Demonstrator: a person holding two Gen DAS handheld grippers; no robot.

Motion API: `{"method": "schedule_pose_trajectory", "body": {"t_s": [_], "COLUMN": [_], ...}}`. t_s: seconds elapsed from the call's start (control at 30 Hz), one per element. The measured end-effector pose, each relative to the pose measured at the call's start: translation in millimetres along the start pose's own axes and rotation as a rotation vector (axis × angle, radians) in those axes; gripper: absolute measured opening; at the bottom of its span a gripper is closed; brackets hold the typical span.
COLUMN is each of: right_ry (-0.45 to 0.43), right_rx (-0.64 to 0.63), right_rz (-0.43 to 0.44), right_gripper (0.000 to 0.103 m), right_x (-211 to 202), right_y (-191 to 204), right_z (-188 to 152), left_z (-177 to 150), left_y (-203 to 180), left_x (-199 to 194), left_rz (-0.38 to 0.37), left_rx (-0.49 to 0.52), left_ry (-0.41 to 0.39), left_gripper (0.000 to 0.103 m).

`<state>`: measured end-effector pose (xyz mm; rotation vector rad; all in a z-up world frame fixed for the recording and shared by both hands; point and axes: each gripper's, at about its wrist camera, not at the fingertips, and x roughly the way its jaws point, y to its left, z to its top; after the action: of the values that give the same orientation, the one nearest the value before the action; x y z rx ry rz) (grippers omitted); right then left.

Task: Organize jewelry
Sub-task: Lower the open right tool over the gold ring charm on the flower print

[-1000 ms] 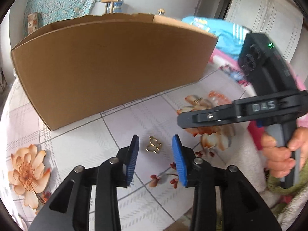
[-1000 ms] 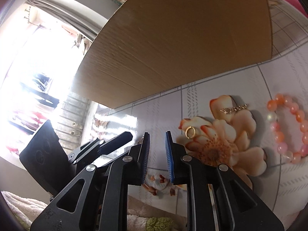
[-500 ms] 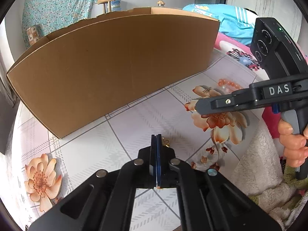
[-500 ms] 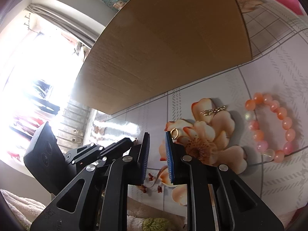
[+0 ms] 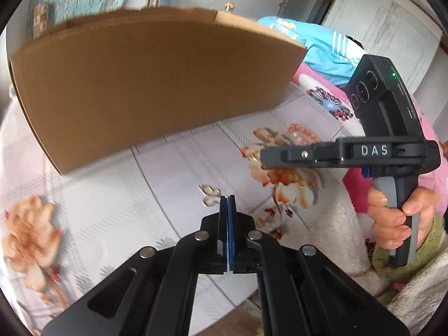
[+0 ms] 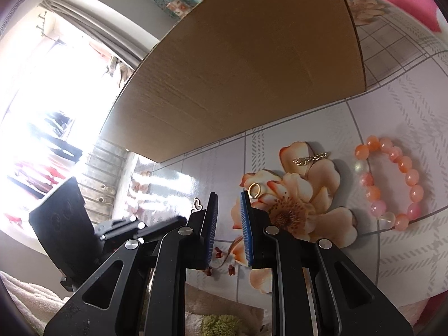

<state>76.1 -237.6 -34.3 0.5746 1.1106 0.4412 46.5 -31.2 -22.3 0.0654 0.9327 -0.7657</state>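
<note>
Pinching gold charm [image 5: 209, 195]: left gripper [image 5: 227, 197] | right gripper [image 6: 229, 196] apart, empty | one bracelet [image 6: 390, 184], ring [image 6: 253, 190], chain [image 6: 310, 158]

We see daylight blown out at the window [image 6: 42, 106] far left, glare on the glossy surface [image 6: 168, 182], fisheye-bent edges, and motion blur in the left view.

A cardboard box [image 5: 156, 84] is stood on the tablecloth [image 5: 117, 212], at the far side of it. Before the box, a small gold charm [image 5: 209, 194] is found just beyond the tips of the left gripper [image 5: 227, 204]. Further right, in the right wrist view, a gold ring [image 6: 254, 189] is laid on a printed flower, with a short chain [image 6: 310, 158] behind it and a bead bracelet [image 6: 392, 182] to the right of both. The right gripper [image 6: 228, 218] is held just left of the ring.
</note>
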Motion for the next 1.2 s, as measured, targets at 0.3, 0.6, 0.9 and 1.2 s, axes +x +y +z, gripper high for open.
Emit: {"method": "schedule_pose_trajectory", "body": {"t_s": [0.3, 0.6, 0.9, 1.2], "right_ry": [0.003, 0.003, 0.009, -0.012], "right_rx": [-0.012, -0.003, 0.014, 0.023], "right_rz": [-0.002, 0.0, 0.01, 0.007], "right_gripper": [0.02, 0.02, 0.02, 0.02], "right_x": [5, -2, 0, -6], "right_y": [8, -7, -16, -22], "right_z": [0, -2, -4, -5], "left_z": [12, 20, 29, 22], "left_y": [-13, -15, -14, -28], "left_x": [13, 29, 36, 34], "left_rz": [0.056, 0.041, -0.007, 0.039], "left_rx": [0.208, 0.368, 0.486, 0.53], "left_ry": [0.046, 0.125, 0.176, 0.155], "left_gripper": [0.036, 0.036, 0.025, 0.005]}}
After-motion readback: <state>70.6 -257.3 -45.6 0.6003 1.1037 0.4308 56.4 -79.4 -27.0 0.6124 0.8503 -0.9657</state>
